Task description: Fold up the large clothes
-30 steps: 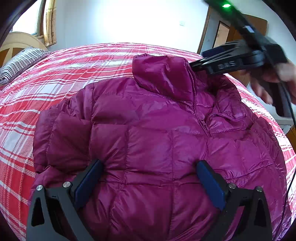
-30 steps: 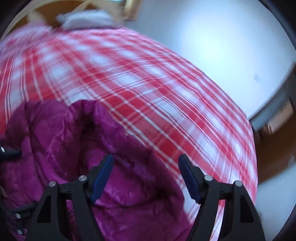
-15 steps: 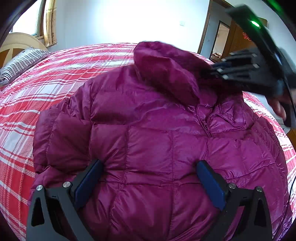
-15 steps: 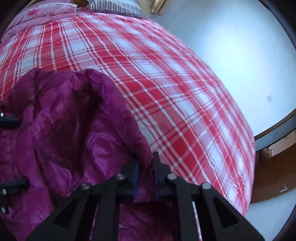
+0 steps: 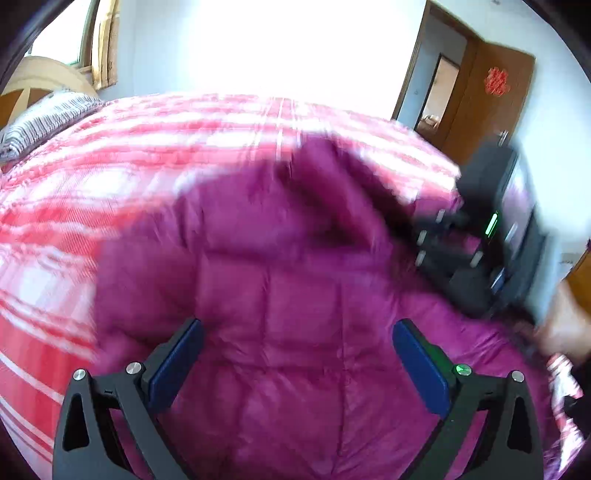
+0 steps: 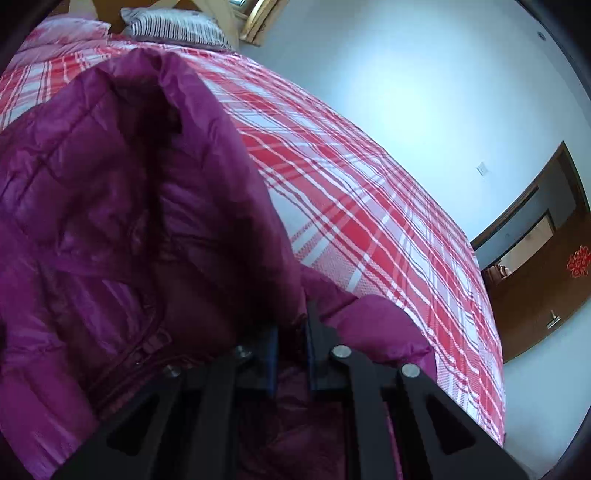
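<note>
A magenta quilted puffer jacket [image 5: 280, 302] lies on a red and white plaid bed; the left wrist view is motion-blurred. My left gripper [image 5: 295, 354] is open, its blue pads spread over the jacket's lower body. My right gripper [image 6: 290, 347] is shut on the jacket [image 6: 122, 206] near its collar edge and holds that part lifted above the bed. The right gripper also shows in the left wrist view [image 5: 476, 251] at the right, over the jacket's upper part.
The plaid bedspread [image 6: 369, 221] stretches beyond the jacket. A striped pillow [image 6: 173, 29] and wooden headboard [image 5: 40, 77] lie at the bed's far end. A brown door [image 5: 487, 99] with a red ornament stands at the right, by a white wall.
My right gripper closed on the jacket's collar and has lifted and pulled it toward me. The left gripper stays open but has shifted, blurring its view.
</note>
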`<state>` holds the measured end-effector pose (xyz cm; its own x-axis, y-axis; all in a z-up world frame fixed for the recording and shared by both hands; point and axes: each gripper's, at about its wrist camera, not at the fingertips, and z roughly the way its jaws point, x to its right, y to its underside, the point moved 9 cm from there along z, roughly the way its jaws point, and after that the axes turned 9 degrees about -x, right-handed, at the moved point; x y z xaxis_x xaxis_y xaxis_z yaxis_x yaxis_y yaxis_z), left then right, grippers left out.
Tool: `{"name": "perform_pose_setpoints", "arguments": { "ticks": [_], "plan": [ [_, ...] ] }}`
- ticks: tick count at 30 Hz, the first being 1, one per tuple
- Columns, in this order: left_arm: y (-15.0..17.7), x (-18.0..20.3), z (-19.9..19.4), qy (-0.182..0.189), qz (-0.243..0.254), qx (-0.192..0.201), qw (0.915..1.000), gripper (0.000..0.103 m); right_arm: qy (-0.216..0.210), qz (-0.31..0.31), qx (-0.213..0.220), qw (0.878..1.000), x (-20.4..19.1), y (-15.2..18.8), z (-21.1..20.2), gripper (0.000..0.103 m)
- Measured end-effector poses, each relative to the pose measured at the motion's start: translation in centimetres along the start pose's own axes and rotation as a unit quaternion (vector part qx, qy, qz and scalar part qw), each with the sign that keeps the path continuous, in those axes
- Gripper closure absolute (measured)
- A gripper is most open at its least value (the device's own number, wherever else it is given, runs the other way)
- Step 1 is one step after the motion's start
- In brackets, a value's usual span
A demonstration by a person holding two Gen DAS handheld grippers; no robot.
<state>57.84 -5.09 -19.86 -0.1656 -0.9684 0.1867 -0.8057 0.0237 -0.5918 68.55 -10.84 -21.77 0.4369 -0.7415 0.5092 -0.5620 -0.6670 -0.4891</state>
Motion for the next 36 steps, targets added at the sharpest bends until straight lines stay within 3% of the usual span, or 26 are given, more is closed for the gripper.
{"name": "perform_pose_setpoints", "arguments": {
  "ticks": [2, 5, 7, 9, 12, 16, 19, 22, 25, 27, 33, 36],
  "plan": [
    [-4.1, -0.6, -3.2, -0.026, 0.015, 0.049, 0.9984, 0.001, -0.004, 0.005, 0.003, 1.0, 0.2, 0.0, 0.1, 0.089],
    [-10.8, -1.3, -6.1, -0.043, -0.001, 0.102, 0.9939, 0.001, -0.004, 0.002, 0.003, 1.0, 0.1, -0.1, 0.4, 0.089],
    [-13.7, -1.1, -5.1, -0.055, 0.005, 0.096, 0.9939, 0.001, -0.003, 0.001, 0.005, 1.0, 0.0, 0.0, 0.4, 0.088],
    [-15.4, -1.3, -2.5, -0.101, 0.012, 0.076, 0.9919, 0.001, -0.004, 0.002, 0.007, 1.0, 0.0, 0.2, 0.3, 0.088],
    [-14.5, -1.6, 1.9, -0.143, 0.025, 0.026, 0.989, 0.001, -0.007, 0.004, 0.009, 1.0, 0.2, 0.5, 0.3, 0.088],
    [-9.8, -3.1, 5.9, -0.17, 0.047, -0.031, 0.9839, 0.001, -0.005, 0.002, 0.017, 1.0, -0.3, 0.7, -0.3, 0.088],
    [-6.5, -4.3, 8.1, -0.156, 0.028, -0.073, 0.9847, 0.001, -0.018, 0.001, 0.019, 1.0, -0.4, 0.8, -0.5, 0.087],
    [-5.6, -4.8, 8.2, -0.134, 0.008, -0.069, 0.9885, 0.001, -0.05, 0.014, 0.016, 0.999, 0.0, 0.8, -0.9, 0.082],
    [-5.7, -4.5, 8.4, -0.14, 0.017, -0.07, 0.9874, 0.001, -0.113, 0.075, 0.021, 0.991, 1.7, 0.7, -2.6, 0.068],
    [-5.6, -4.4, 8.7, -0.144, 0.022, -0.068, 0.987, 0.001, -0.151, 0.135, 0.037, 0.979, 3.3, 0.2, -4.4, 0.05],
    [-5.8, -4.5, 8.9, -0.144, 0.023, -0.064, 0.9873, 0.001, -0.174, 0.305, 0.037, 0.936, 8.8, -1.5, -4.5, 0.05],
    [-5.8, -4.4, 8.7, -0.142, 0.022, -0.062, 0.9878, 0.001, -0.146, 0.293, -0.002, 0.945, 7.9, -1.0, -2.4, 0.054]
  ]
}}
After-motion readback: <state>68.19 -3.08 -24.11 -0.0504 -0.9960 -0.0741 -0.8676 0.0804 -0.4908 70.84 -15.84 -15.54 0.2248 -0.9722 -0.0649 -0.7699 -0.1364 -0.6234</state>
